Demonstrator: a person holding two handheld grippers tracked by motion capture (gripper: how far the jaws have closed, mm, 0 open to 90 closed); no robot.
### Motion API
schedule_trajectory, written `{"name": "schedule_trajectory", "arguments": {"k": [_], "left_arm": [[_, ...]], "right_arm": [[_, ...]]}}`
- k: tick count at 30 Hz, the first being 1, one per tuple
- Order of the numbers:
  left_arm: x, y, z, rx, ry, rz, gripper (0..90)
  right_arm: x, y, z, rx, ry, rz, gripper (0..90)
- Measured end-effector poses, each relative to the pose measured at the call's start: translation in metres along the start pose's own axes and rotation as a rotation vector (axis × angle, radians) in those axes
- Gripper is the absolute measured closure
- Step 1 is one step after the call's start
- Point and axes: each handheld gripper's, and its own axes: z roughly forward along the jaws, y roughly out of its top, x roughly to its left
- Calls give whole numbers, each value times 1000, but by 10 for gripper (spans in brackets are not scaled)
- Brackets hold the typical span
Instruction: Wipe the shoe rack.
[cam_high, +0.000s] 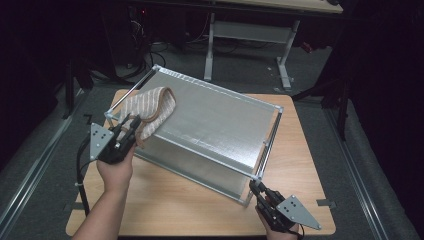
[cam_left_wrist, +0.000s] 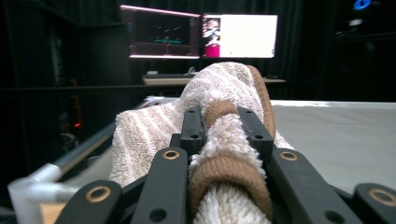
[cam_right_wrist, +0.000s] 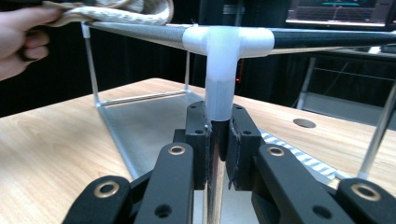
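A beige striped towel (cam_high: 150, 107) with a brown hem lies draped over the far left corner of a silver metal frame box (cam_high: 215, 125). My left gripper (cam_high: 134, 125) is shut on the towel's near end; in the left gripper view the brown-edged cloth (cam_left_wrist: 224, 88) bulges between the jaws of that gripper (cam_left_wrist: 219, 116). At the box's near right corner, my right gripper (cam_high: 255, 187) is shut on the upright corner post. The right gripper view has the jaws (cam_right_wrist: 217, 114) clamped on that post (cam_right_wrist: 218, 98), just under a white corner joint (cam_right_wrist: 226, 39).
The box sits slantwise on a wooden table (cam_high: 175, 200), with bare wood in front of it. A white-legged desk (cam_high: 285, 55) stands beyond on the grey floor. Lit monitors (cam_left_wrist: 240, 35) glow in the dark background. A small round hole (cam_right_wrist: 304, 122) marks the tabletop.
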Motion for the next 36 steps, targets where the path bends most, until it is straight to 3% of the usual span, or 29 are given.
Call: {"name": "schedule_trajectory", "arguments": {"k": [10,17,24,29,34,36], "left_arm": [[-23,-13,-34,-7,-96,-1,750],[-34,-26,-51,27,-122,11,750],[-32,-41,-62,58,-123,-22,750],[-31,-54,-65,71,-130,-22,750],[-32,-73,-68,77,-164,9,750],[-31,-84,-67,90,-191,1,749]], "right_arm": [[-3,1,3,-5,-51,26,816],[-15,3,5,-2,-91,38,815],[-30,4,9,0,-136,45,815],[-38,3,12,-2,-147,51,813],[-38,1,12,-7,-150,48,813],[-38,1,12,-12,-157,54,813]]}}
